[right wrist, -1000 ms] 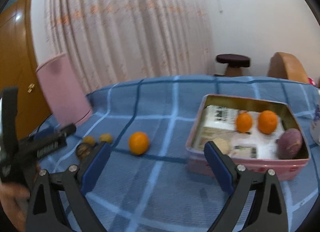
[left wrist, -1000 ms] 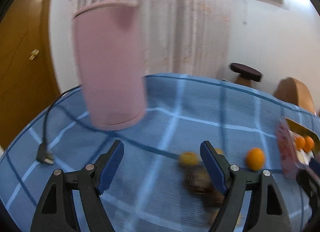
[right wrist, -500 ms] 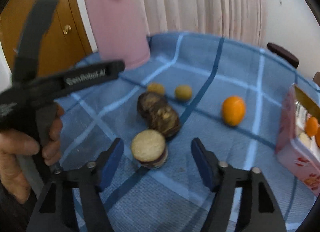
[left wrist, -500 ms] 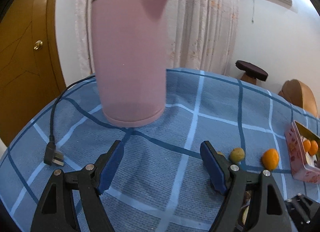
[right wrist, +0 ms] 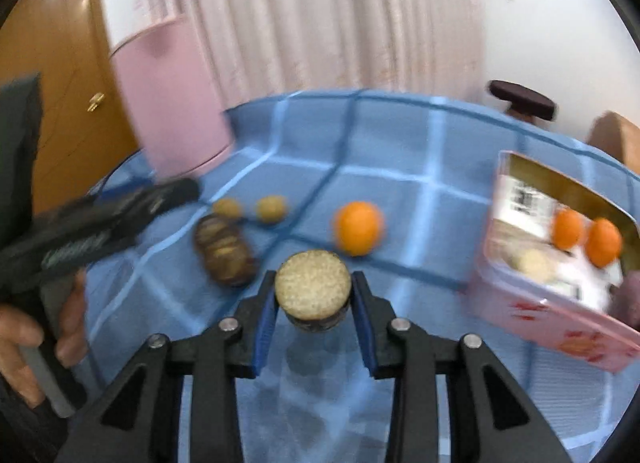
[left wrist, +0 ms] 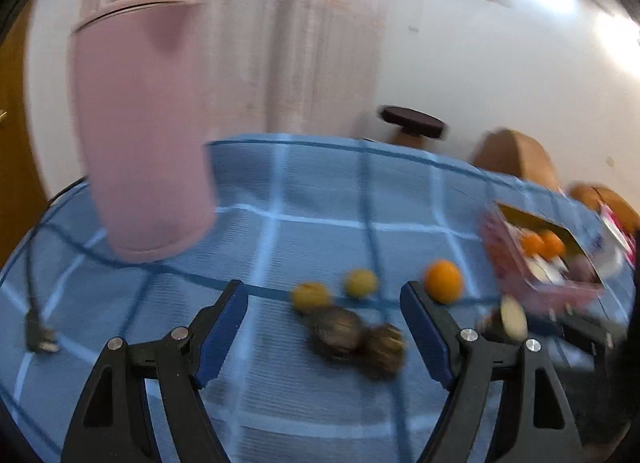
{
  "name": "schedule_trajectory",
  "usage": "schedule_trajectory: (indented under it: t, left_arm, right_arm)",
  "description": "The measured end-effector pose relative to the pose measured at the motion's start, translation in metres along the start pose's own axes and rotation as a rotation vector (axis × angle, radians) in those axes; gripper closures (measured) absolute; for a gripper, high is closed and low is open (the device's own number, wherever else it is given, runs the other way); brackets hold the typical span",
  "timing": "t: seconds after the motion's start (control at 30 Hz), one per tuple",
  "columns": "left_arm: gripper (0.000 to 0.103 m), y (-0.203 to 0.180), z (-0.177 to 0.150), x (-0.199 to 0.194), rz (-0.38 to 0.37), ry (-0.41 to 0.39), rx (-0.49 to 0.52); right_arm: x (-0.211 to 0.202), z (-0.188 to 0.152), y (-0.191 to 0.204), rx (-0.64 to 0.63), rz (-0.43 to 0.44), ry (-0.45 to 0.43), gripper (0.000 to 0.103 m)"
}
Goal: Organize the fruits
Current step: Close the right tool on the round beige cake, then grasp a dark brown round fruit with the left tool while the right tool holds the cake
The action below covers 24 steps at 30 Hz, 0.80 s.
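Note:
My right gripper [right wrist: 314, 297] is shut on a halved dark fruit with a pale cut face [right wrist: 313, 283] and holds it above the blue checked cloth; the fruit also shows in the left wrist view [left wrist: 512, 317]. My left gripper [left wrist: 324, 323] is open and empty, above two dark brown fruits [left wrist: 356, 337]. Two small yellow fruits [left wrist: 310, 297] and an orange [left wrist: 443, 281] lie beyond. In the right wrist view the dark fruits [right wrist: 224, 251], the orange [right wrist: 358, 227] and the pink tin [right wrist: 560, 263], which has two oranges [right wrist: 586, 233] inside, are visible.
A tall pink kettle [left wrist: 140, 151] stands at the back left, its cord and plug [left wrist: 38, 335] on the cloth. The pink tin [left wrist: 536, 255] sits at the right. A stool [left wrist: 412, 125] and a brown chair [left wrist: 516, 159] stand beyond the table.
My right gripper closed on the halved fruit and lifted it off the cloth, swinging right toward the tin. My left gripper swung right, so the fruits lie between its fingers again.

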<state>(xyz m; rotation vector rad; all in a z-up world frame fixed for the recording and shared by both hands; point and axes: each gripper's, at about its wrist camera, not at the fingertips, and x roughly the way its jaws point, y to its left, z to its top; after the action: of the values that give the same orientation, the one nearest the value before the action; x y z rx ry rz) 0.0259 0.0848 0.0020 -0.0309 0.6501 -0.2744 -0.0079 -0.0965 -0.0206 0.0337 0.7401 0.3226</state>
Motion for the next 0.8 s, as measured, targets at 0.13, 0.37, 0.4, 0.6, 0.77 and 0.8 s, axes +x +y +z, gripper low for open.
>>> schedule_trajectory:
  t: [0.13,0.37,0.4,0.6,0.77,0.8]
  left_arm:
    - [0.057,-0.025,-0.008,0.007,-0.042,0.054,0.100]
    - [0.067,-0.048,-0.019,0.027,0.009,0.118,0.160]
    - [0.067,-0.050,-0.019,0.028,-0.010,0.128,0.162]
    - [0.066,-0.049,-0.021,0.033,-0.109,0.173,0.124]
    - [0.064,-0.043,-0.020,0.041,-0.150,0.198,0.050]
    - [0.064,-0.045,-0.022,0.042,-0.154,0.206,0.052]
  right_arm:
    - [-0.002,0.003,-0.026,0.064,-0.026,-0.005,0.065]
    - [-0.004,0.006,-0.026,0.070,0.007,-0.004,0.065]
    - [-0.006,0.005,-0.024,0.063,0.007,-0.005,0.065]
    - [-0.013,0.004,-0.026,0.072,0.013,-0.018,0.065]
    - [-0.013,0.003,-0.030,0.089,0.010,-0.014,0.065]
    - [-0.012,0.003,-0.030,0.090,0.008,-0.011,0.065]
